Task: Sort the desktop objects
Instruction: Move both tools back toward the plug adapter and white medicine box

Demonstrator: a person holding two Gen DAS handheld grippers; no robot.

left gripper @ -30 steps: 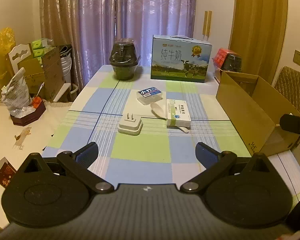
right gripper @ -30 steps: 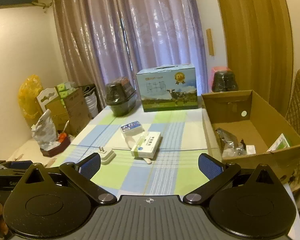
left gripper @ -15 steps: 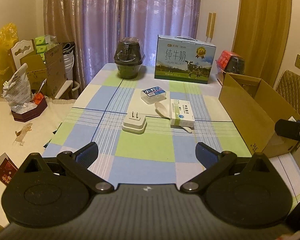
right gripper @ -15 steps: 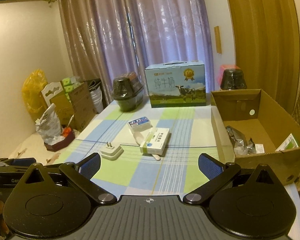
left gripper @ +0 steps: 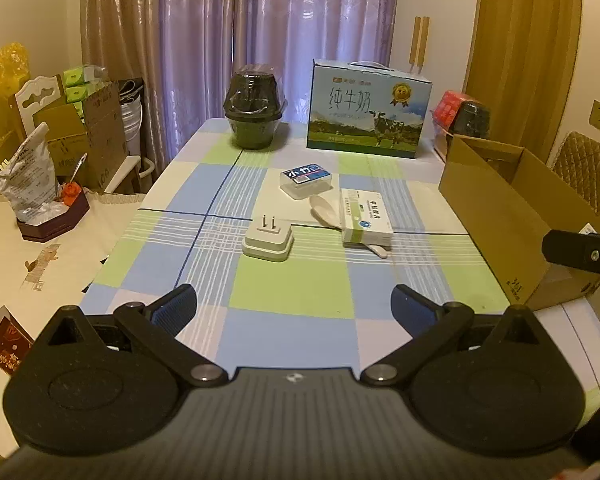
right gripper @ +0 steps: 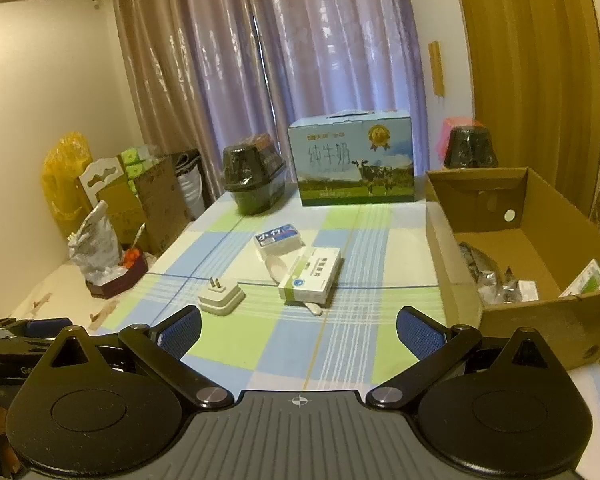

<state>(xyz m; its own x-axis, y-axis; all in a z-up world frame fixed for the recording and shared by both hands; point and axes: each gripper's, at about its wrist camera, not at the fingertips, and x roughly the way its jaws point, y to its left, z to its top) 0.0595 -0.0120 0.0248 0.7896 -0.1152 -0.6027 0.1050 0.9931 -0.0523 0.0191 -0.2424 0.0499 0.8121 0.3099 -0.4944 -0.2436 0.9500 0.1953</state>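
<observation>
Bench: checked blue-green cloth-covered bench (left gripper: 292,300), ahead of both tongs.
Left tongs (left gripper: 294,306): spread wide, empty.
Right tongs (right gripper: 299,330): spread wide, empty.
Plug: white square adapter (left gripper: 267,241), ahead.

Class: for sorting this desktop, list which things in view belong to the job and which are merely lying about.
Job: white plug adapter, green-and-white medicine box, white spoon, small blue-labelled box, cardboard box.

Lying about: milk carton, dark domed pot, curtains.

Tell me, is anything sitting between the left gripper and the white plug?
Nothing visible. The left gripper is open above bare checkered tablecloth, and the white plug adapter lies straight ahead of it. The medicine box and spoon lie off to the right.
</observation>
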